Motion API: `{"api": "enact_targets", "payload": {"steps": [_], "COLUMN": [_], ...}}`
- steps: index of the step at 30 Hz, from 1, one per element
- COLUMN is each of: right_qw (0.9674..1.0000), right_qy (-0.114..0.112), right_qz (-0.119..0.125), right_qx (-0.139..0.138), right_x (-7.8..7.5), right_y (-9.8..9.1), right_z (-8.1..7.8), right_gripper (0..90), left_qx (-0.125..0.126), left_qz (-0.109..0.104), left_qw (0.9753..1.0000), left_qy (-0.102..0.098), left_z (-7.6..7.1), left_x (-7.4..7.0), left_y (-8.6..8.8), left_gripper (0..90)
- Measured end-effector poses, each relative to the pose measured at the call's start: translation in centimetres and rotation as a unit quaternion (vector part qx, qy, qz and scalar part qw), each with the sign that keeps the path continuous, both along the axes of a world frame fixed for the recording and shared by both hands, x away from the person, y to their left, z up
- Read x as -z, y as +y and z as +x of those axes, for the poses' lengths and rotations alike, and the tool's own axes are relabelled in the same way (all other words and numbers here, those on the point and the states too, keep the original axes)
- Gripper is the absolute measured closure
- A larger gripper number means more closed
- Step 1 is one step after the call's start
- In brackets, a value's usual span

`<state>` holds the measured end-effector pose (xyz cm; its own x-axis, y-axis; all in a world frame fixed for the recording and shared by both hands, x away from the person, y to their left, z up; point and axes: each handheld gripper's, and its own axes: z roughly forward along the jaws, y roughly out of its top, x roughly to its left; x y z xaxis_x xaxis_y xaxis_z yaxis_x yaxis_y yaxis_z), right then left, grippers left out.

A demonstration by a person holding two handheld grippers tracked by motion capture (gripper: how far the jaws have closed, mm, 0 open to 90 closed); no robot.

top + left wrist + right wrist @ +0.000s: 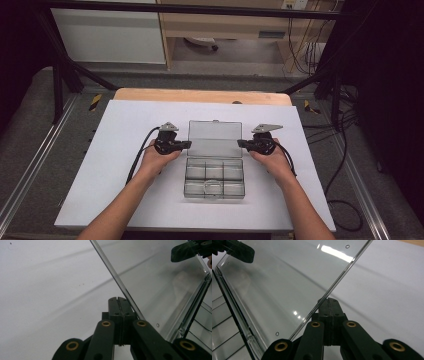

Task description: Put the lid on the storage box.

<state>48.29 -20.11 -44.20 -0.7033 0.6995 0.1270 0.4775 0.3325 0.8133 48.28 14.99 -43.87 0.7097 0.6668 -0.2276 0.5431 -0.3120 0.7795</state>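
Left of centre, left tongs (187, 145) pressed together at the left edge of the clear box's (214, 178) raised lid (215, 138); centre frame, long axis left-right on white bench (110, 165); right tongs (242, 144) likewise together, equally near.

Each black hand-held gripper (186, 145) (241, 144) has brass-ringed jaw links, a grey three-cornered top plate and a black trailing cable.

On the white sheet (125, 165), the open box (214, 178) lies between left gripper (186, 145) and right gripper (242, 144), lid (215, 138) behind.
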Motion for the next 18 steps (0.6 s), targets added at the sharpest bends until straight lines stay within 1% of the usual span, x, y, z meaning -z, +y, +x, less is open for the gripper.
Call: {"api": "enact_targets", "payload": {"steps": [2, 7, 10, 14, 18], "right_qw": [1.0, 1.0, 0.9999, 0.9999, 0.9998], "right_qy": [-0.004, -0.008, -0.01, -0.013, -0.017], "right_qz": [-0.001, 0.002, 0.003, 0.005, 0.008], "right_qx": [-0.001, -0.002, -0.003, -0.004, -0.004], "right_x": [-0.3, -0.8, -1.1, -1.4, -1.8], "right_y": [0.0, -0.2, -0.3, -0.4, -0.6], "right_z": [-0.1, -0.4, -0.5, -0.6, -0.8], "right_gripper": [90.0, 90.0, 90.0, 90.0, 90.0], "left_qx": [0.002, -0.001, 0.003, 0.003, 0.004], "left_qz": [0.002, -0.004, -0.003, -0.005, -0.002], "left_qw": [1.0, 1.0, 1.0, 1.0, 1.0], "left_qy": [-0.002, -0.004, -0.005, -0.008, -0.008], "left_z": [-0.1, -0.3, -0.3, -0.4, -0.4], "left_x": [-0.2, -0.5, -0.7, -1.0, -1.2], "left_y": [0.1, 0.0, 0.1, 0.1, 0.1], "left_gripper": [90.0, 90.0, 90.0, 90.0, 90.0]}}
